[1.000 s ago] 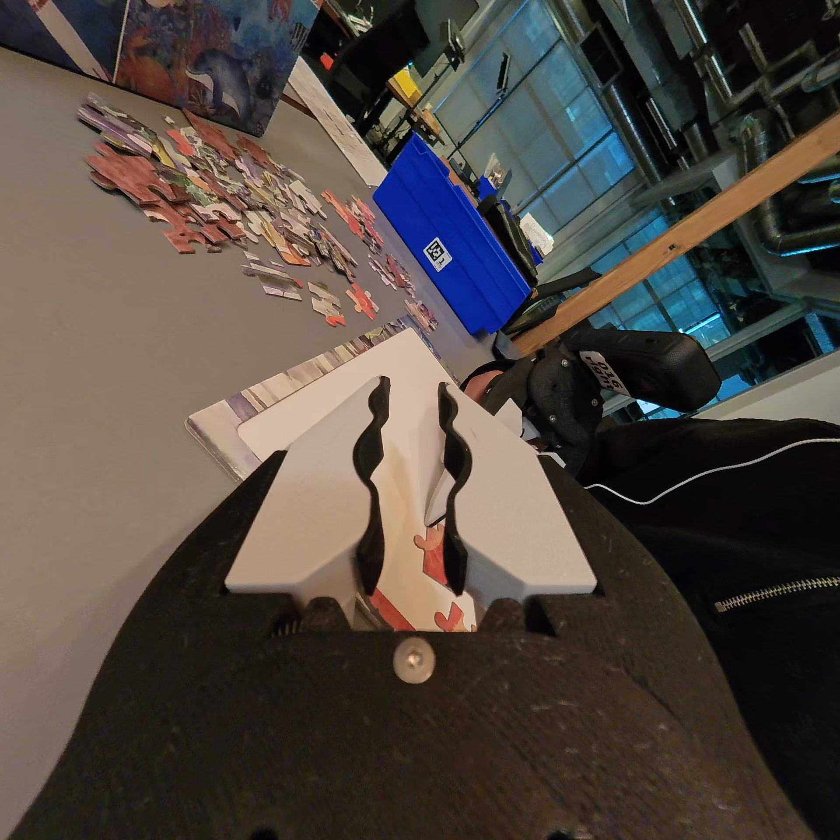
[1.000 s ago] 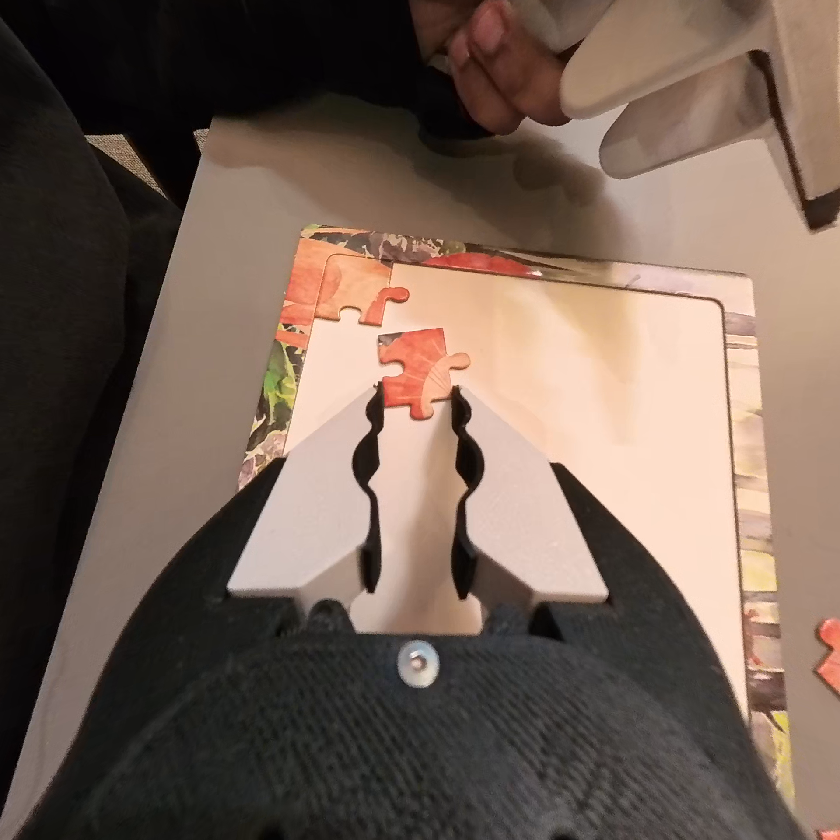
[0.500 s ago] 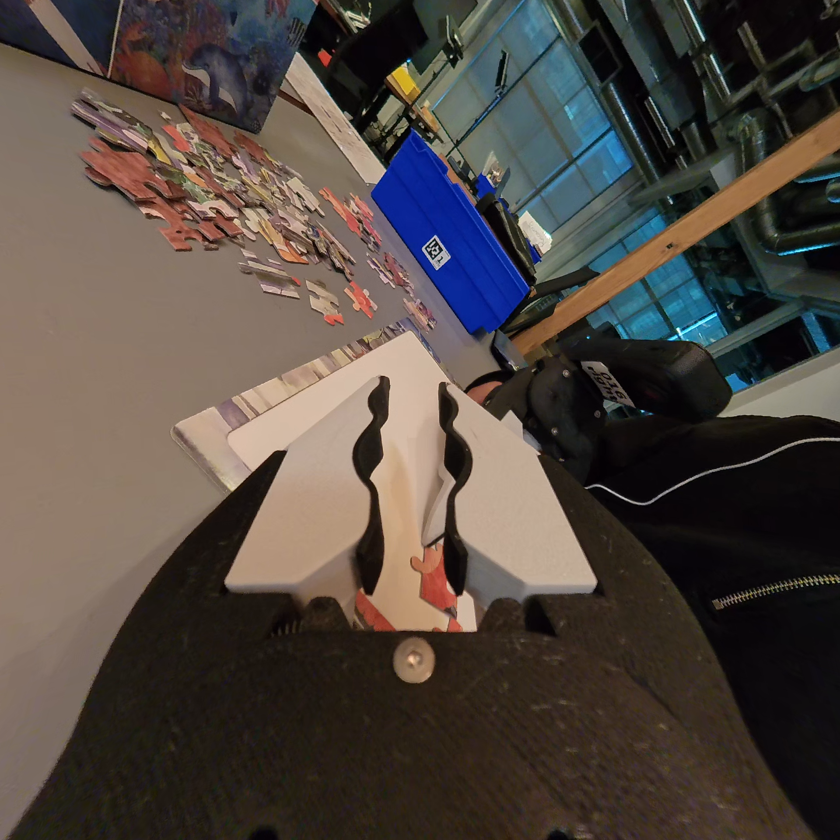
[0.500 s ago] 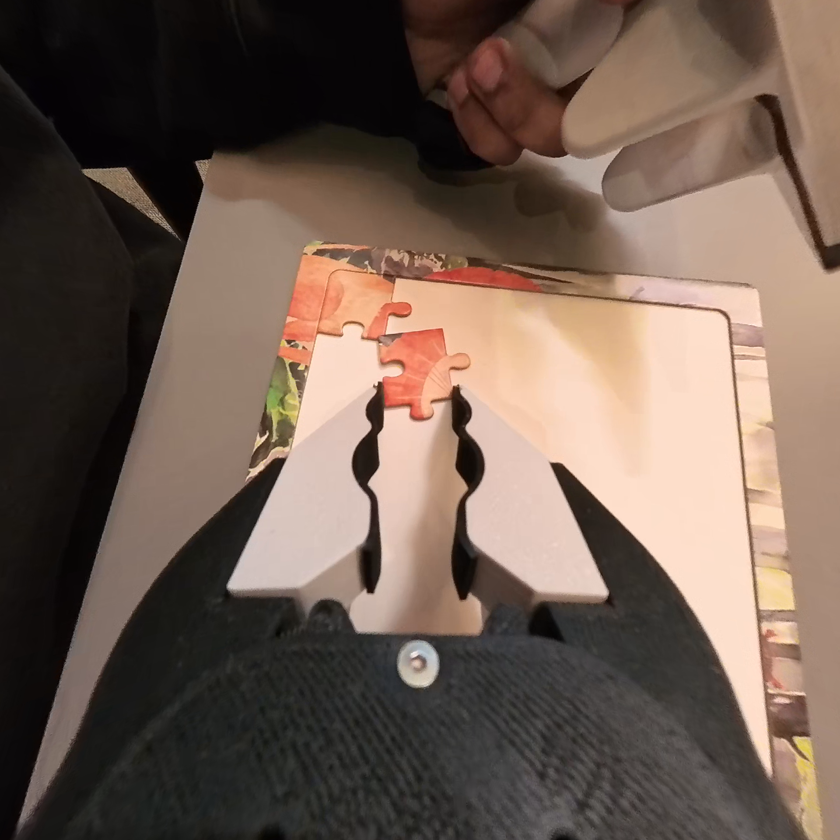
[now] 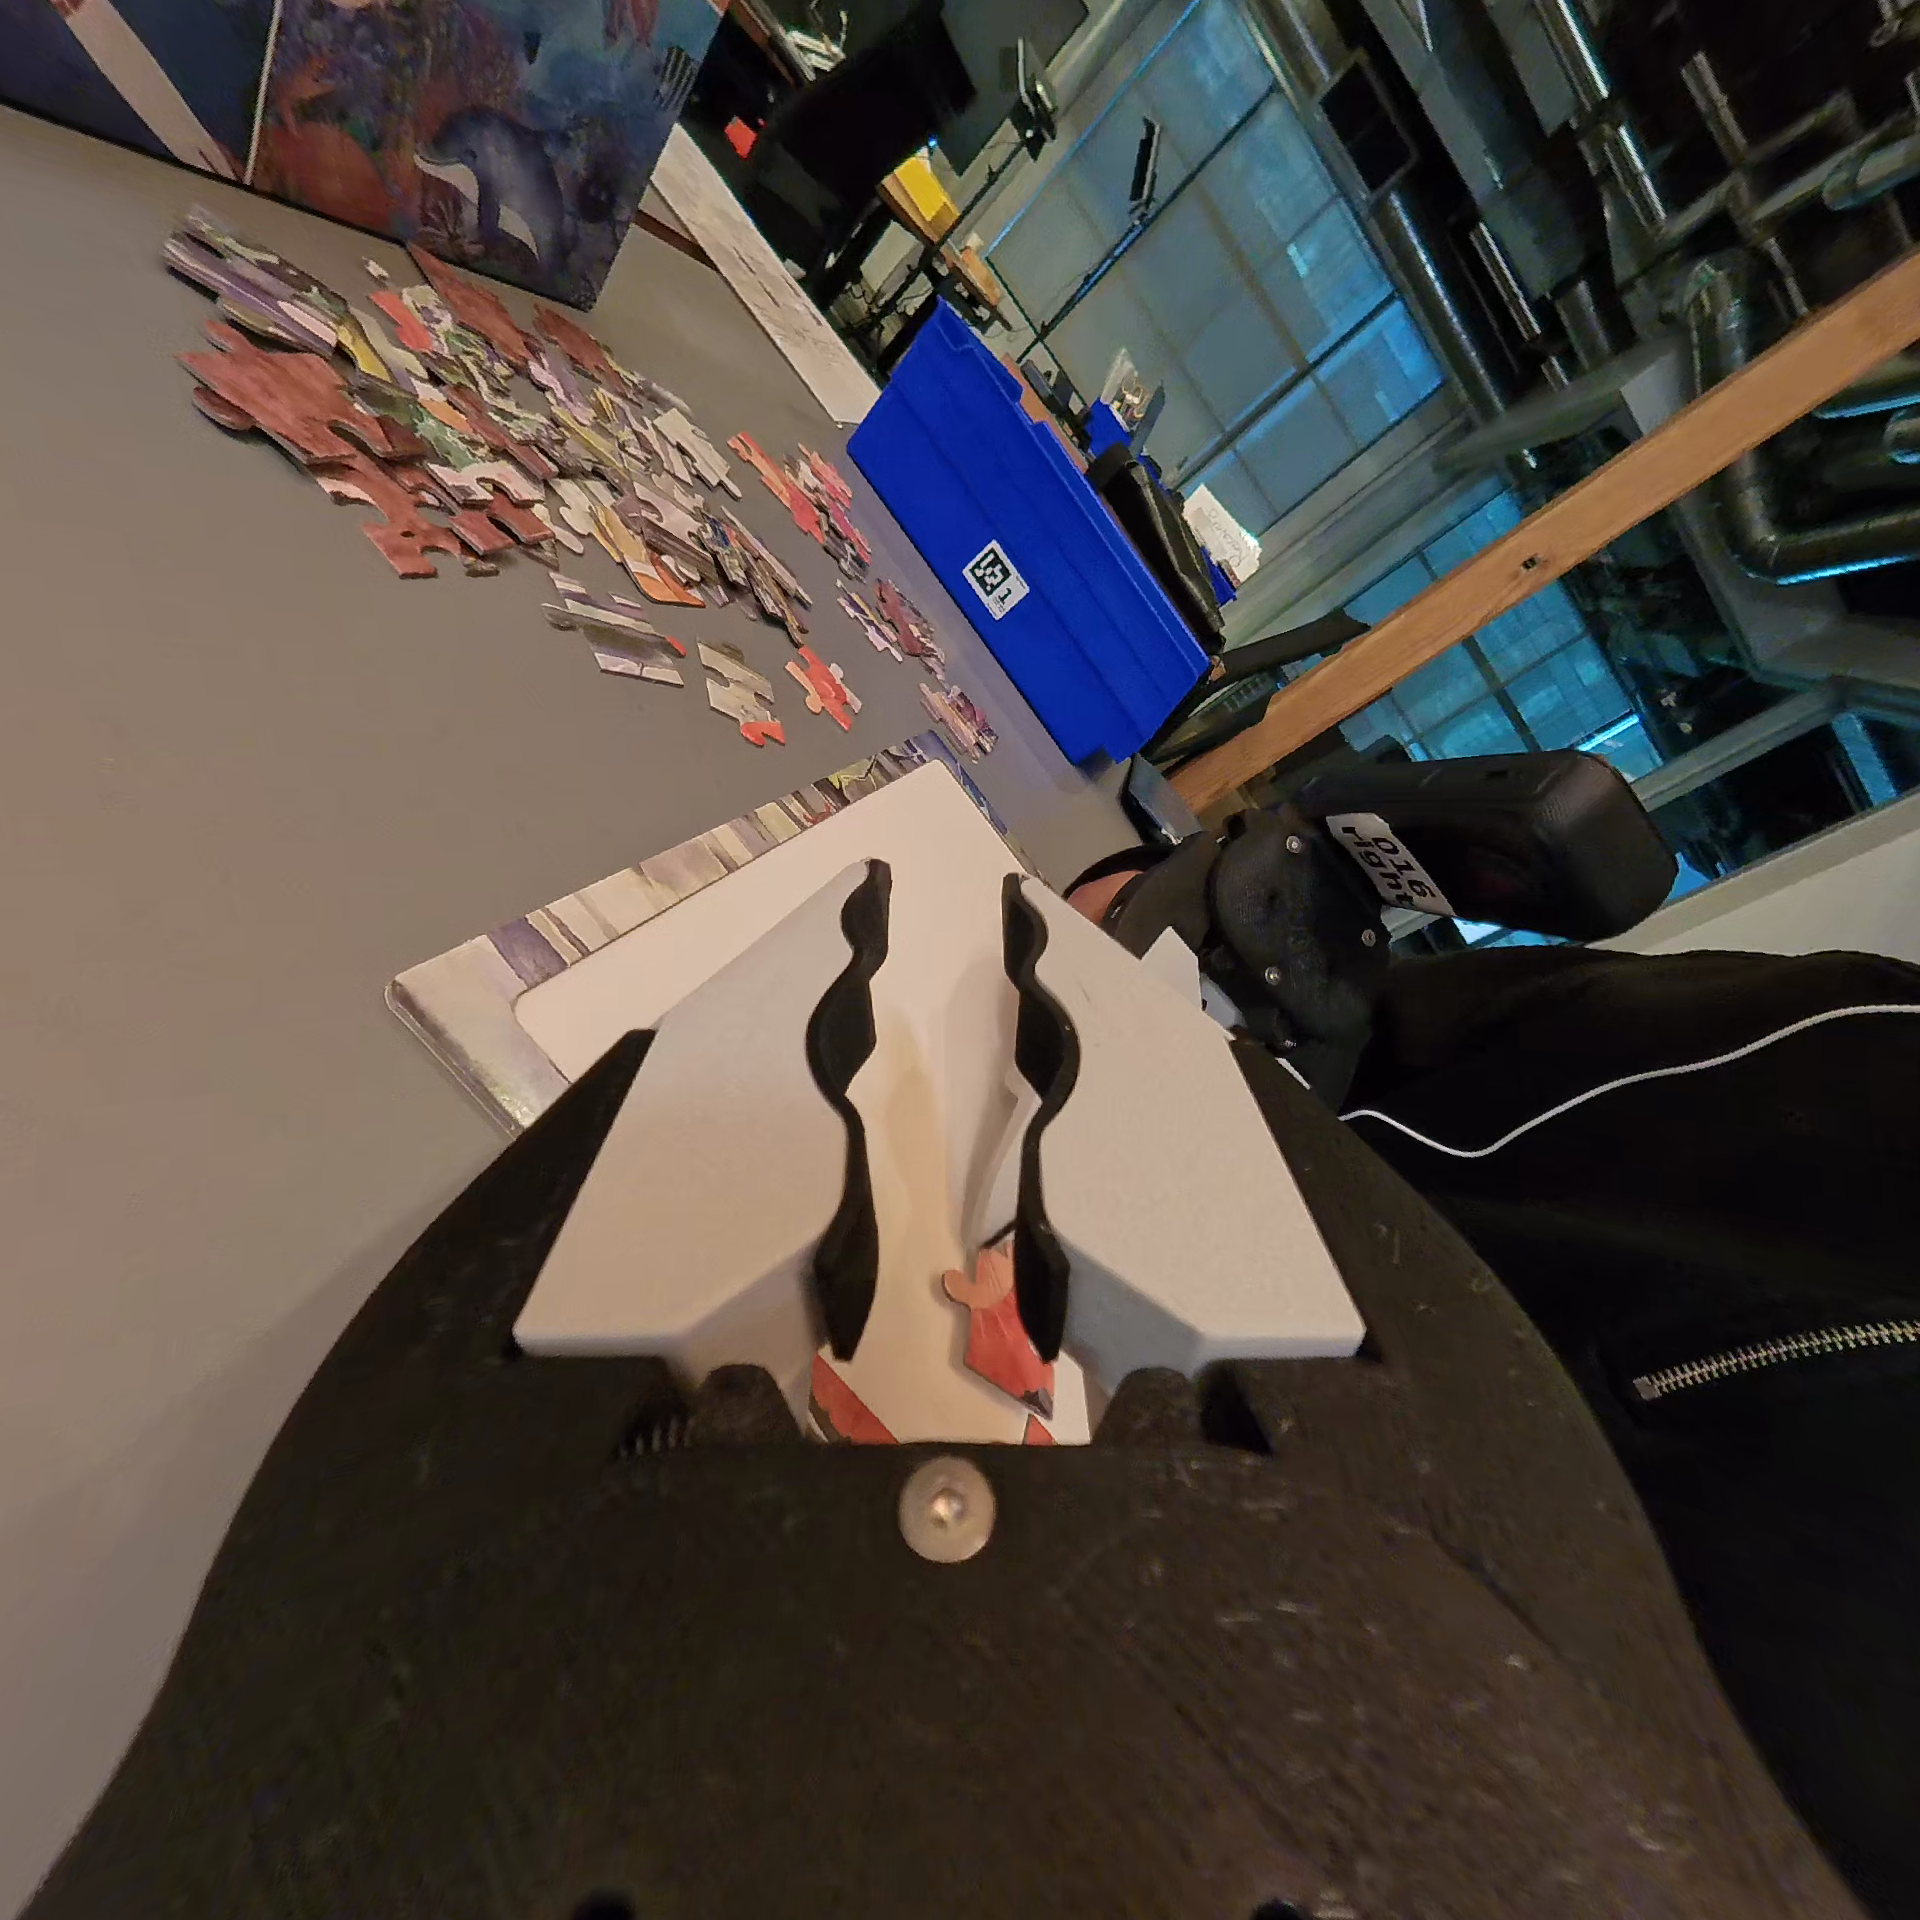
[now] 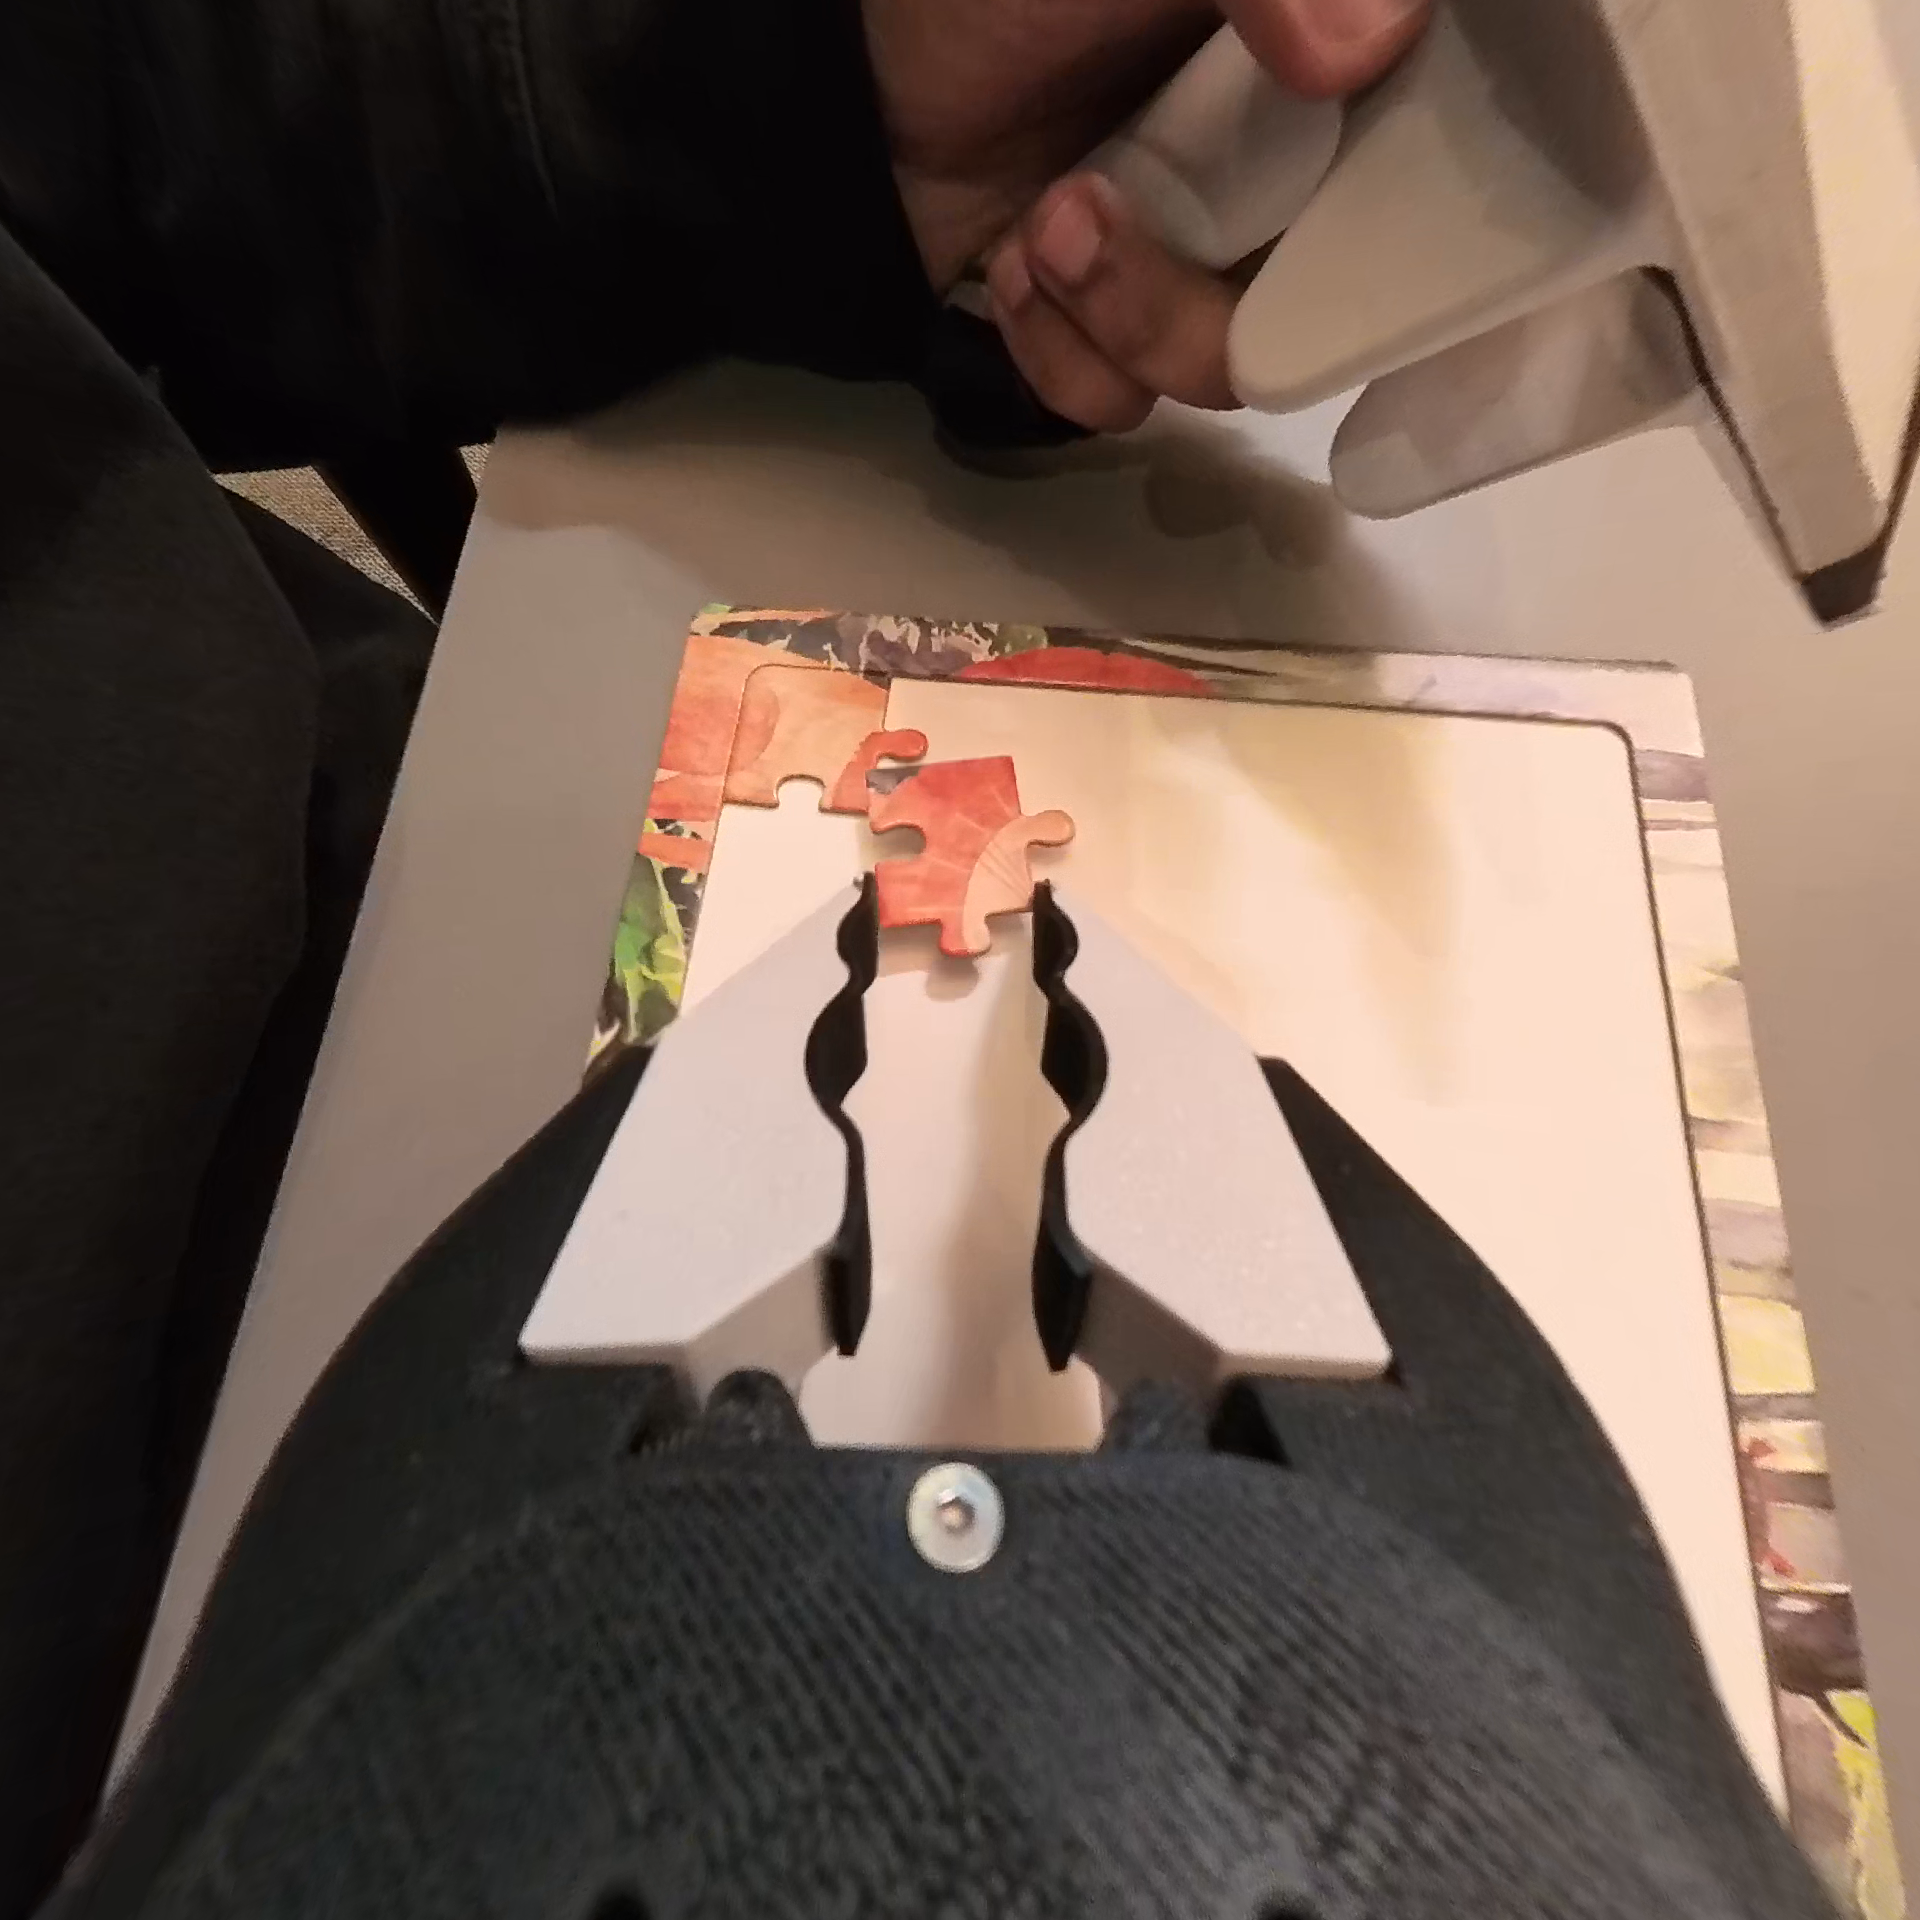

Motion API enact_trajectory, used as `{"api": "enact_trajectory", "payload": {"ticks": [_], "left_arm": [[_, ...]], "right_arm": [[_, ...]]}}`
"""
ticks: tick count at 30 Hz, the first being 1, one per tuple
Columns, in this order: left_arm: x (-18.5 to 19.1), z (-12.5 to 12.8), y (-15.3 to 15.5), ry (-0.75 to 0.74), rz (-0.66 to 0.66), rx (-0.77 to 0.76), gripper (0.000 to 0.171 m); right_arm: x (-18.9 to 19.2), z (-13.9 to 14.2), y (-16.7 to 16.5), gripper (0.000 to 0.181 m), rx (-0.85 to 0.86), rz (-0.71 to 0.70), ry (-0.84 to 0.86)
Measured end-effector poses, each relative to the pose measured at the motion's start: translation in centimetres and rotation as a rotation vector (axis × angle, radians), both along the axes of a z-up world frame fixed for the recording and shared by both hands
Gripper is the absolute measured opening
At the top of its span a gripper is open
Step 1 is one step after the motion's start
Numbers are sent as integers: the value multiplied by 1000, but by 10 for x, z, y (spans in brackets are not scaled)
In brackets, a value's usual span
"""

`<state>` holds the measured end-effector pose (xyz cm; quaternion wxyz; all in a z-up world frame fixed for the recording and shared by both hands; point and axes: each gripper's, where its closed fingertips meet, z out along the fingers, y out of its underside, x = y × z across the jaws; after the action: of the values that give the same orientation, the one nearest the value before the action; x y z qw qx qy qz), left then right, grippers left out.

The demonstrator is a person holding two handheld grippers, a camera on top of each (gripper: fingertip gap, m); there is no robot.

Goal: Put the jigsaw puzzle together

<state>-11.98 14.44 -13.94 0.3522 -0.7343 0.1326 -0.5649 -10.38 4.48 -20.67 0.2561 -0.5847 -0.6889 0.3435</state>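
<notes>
My right gripper (image 6: 951, 894) is shut on an orange puzzle piece (image 6: 961, 831), gripped by its edges at the fingertips. It holds the piece low over the white inside of the puzzle tray (image 6: 1745, 1195), right beside an orange corner piece (image 6: 800, 738) seated in the tray's far left corner. My left gripper (image 5: 940, 883) is open and empty, hovering over the tray (image 5: 488, 997). The held piece (image 5: 992, 1340) shows between its fingers, far below them. The left gripper (image 6: 1340, 416) and a hand also show at the top right of the right wrist view.
A heap of loose puzzle pieces (image 5: 468, 447) lies on the grey table beyond the tray. A blue bin (image 5: 1029, 582) and the puzzle box picture (image 5: 468, 135) stand behind it. A person's dark jacket (image 5: 1662, 1247) is close on the right. The table edge (image 6: 436, 644) is left of the tray. There is about 12 centimeters between the tips of the two grippers.
My right gripper has carried the orange piece closer to the corner piece. The left gripper and hand now sit nearer and larger in the right wrist view.
</notes>
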Motion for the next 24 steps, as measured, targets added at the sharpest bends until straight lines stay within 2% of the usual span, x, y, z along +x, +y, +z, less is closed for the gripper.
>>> {"api": "enact_trajectory", "payload": {"ticks": [8, 10, 17, 20, 22, 24], "left_arm": [[-12, 3, 8, 26, 71, 47, 20], [-13, 5, 8, 14, 70, 45, 20], [-14, 10, 6, -16, 71, 47, 20], [-16, 12, 5, -19, 80, 56, 20], [-22, 22, 0, -17, 118, 89, 19], [-31, 39, -17, 21, 167, 159, 18]], "right_arm": [[-13, 10, -6, 27, -28, -9, 23], [-17, 11, -5, 16, -12, -32, 11], [-23, 4, -5, 29, 55, -67, -64], [-20, 4, 0, 35, 14, -94, -66], [-17, 5, 5, 36, -21, -119, -61], [-12, 5, 9, 36, -36, -143, -58]]}}
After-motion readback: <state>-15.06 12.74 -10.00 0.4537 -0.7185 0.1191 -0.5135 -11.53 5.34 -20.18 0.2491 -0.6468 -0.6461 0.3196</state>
